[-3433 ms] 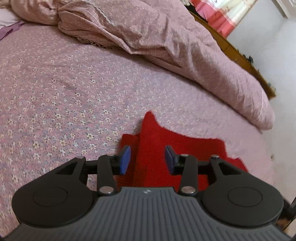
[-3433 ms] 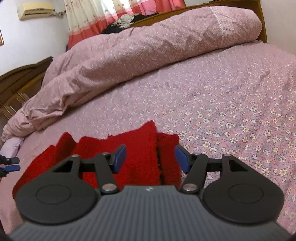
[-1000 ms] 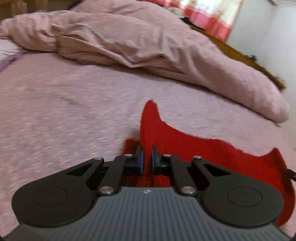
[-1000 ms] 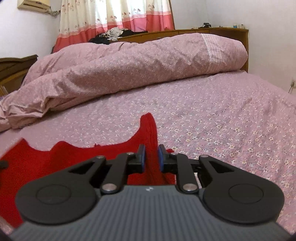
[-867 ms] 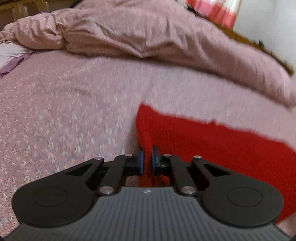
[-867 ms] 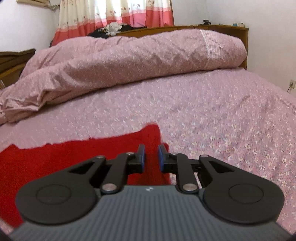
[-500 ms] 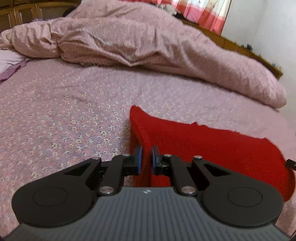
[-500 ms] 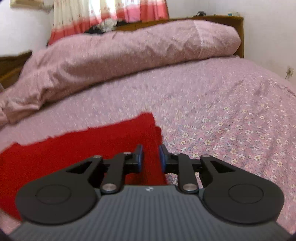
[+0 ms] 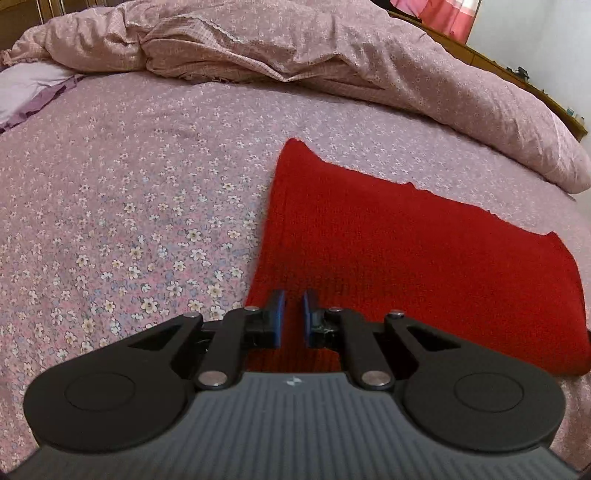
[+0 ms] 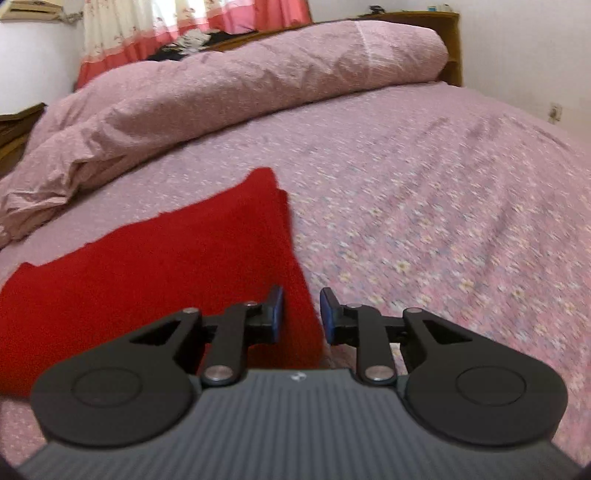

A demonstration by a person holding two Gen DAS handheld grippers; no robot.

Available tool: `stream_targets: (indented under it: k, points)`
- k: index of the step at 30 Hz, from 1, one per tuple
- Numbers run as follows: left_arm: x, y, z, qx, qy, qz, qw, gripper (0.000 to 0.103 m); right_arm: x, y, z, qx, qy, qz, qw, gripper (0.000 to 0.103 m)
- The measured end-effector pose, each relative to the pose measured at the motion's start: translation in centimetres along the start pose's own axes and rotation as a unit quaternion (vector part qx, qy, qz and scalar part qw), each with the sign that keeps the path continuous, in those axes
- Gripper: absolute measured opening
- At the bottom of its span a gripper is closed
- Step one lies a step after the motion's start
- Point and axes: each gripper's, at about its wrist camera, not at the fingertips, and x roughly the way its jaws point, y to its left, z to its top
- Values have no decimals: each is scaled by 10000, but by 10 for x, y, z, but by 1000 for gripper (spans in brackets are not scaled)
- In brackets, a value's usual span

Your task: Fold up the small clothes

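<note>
A red knitted garment [image 9: 406, 251] lies folded flat on the pink flowered bed sheet [image 9: 129, 184]. My left gripper [image 9: 293, 314] is at its near left corner, pads pinched shut on a thin fold of the red cloth. In the right wrist view the same red garment [image 10: 166, 266] spreads to the left. My right gripper [image 10: 301, 314] sits over its near right corner. Its jaws are opening: the cloth's edge lies between the blue pads, and neither pad presses on it.
A bunched pink duvet [image 9: 332, 48] runs along the far side of the bed, seen also as the duvet [image 10: 240, 81] in the right view. A lilac pillow [image 9: 26, 85] lies far left. A wooden headboard [image 10: 452, 62] and curtains [image 10: 184, 22] stand behind.
Both grippers carried the raised red corners forward and down, so the garment now lies flat in a fold. The right gripper's pads have parted from the cloth; the left stays pinched.
</note>
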Motion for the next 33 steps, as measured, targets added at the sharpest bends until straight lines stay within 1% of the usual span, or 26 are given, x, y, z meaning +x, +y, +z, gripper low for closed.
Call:
stream_targets:
  k: [2, 4, 7, 9, 11, 12, 13, 14, 15, 16, 17, 19, 20, 22, 26, 33]
  points:
    - [-4, -3, 0, 2, -14, 54, 10000, 12, 1, -5, -5, 126, 66, -17, 9999, 26]
    - [-10, -5, 0, -19, -23, 104, 9999, 12, -4, -11, -8, 272, 53, 64, 9996, 26]
    - [-21, -9, 2, -109, 52, 141, 9998, 12, -11, -15, -7, 446, 66, 183, 9988, 26]
    - [-30, -14, 4, -37, 113, 138, 9998, 12, -18, -16, -3, 489, 91, 256, 9984, 27]
    - [-39, -21, 6, 91, 178, 158, 9997, 15, -27, -16, 0, 511, 123, 329, 9981, 39]
    - [-43, -24, 6, 140, 190, 150, 9996, 16, -32, -16, 0, 553, 125, 343, 9978, 53]
    - [-47, -27, 5, 182, 181, 111, 9996, 21, -38, -17, 0, 663, 111, 370, 9971, 63]
    - [-49, -29, 5, 191, 189, 89, 9996, 29, -44, -19, -1, 803, 108, 444, 9957, 66]
    - [-50, -31, 5, 180, 215, 89, 9996, 34, -48, -20, -2, 910, 147, 540, 9943, 68]
    - [-51, -34, 5, 161, 241, 106, 9995, 49, -51, -22, -4, 1037, 222, 656, 9922, 68]
    - [-51, -36, 4, 164, 249, 141, 9995, 60, -53, -23, -5, 1140, 290, 740, 9903, 68]
    - [-51, -43, 1, 251, 218, 302, 9990, 70, -56, -23, -8, 1307, 435, 870, 9866, 69]
    - [-51, -46, 0, 333, 188, 374, 9986, 72, -56, -22, -9, 1357, 484, 930, 9852, 70]
    - [-48, -51, -2, 464, 185, 457, 9977, 74, -56, -19, -13, 1447, 573, 1052, 9822, 75]
    - [-39, -47, -5, 321, 352, 435, 9979, 74, -43, -11, -19, 1683, 859, 1251, 9740, 75]
    - [-26, -41, -7, 194, 493, 454, 9976, 74, -31, -5, -21, 2077, 882, 1288, 9657, 75]
